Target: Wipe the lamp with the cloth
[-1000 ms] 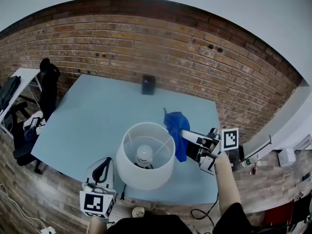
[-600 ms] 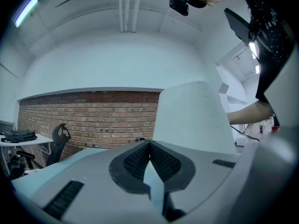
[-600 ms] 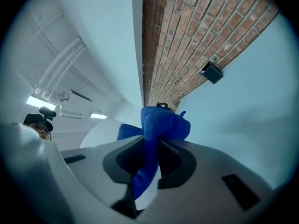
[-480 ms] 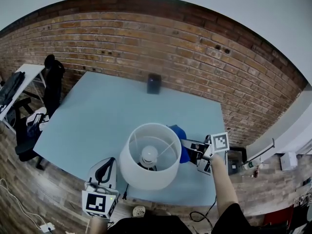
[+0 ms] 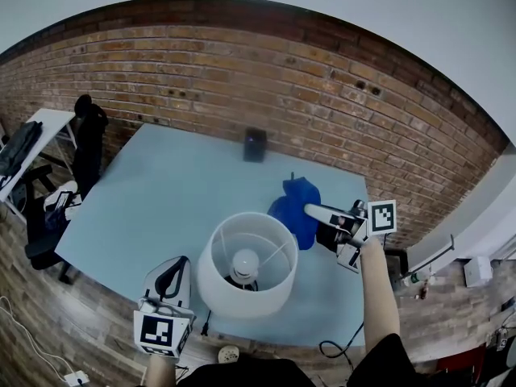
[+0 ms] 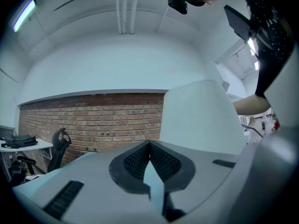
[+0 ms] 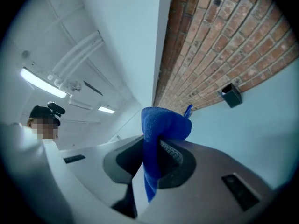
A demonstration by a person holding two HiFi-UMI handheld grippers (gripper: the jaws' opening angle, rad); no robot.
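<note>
A white lamp (image 5: pixel 246 264) with a round open shade stands near the front edge of the light blue table (image 5: pixel 161 192); its bulb shows inside. The shade's side fills the right of the left gripper view (image 6: pixel 198 118). My right gripper (image 5: pixel 310 210) is shut on a blue cloth (image 5: pixel 295 208), held above the table just past the shade's upper right rim. In the right gripper view the cloth (image 7: pixel 161 129) bunches out from between the jaws. My left gripper (image 5: pixel 169 285) hangs at the table's front left, jaws shut with nothing between them (image 6: pixel 150 160).
A small dark box (image 5: pixel 255 144) sits at the table's far edge by the brick wall (image 5: pixel 242 71). A black office chair (image 5: pixel 85 139) and a white desk (image 5: pixel 36 131) stand to the left. Cables lie on the wooden floor.
The right gripper has carried the cloth from low beside the shade's right side up and farther back, above the rim. The left gripper has stayed in place.
</note>
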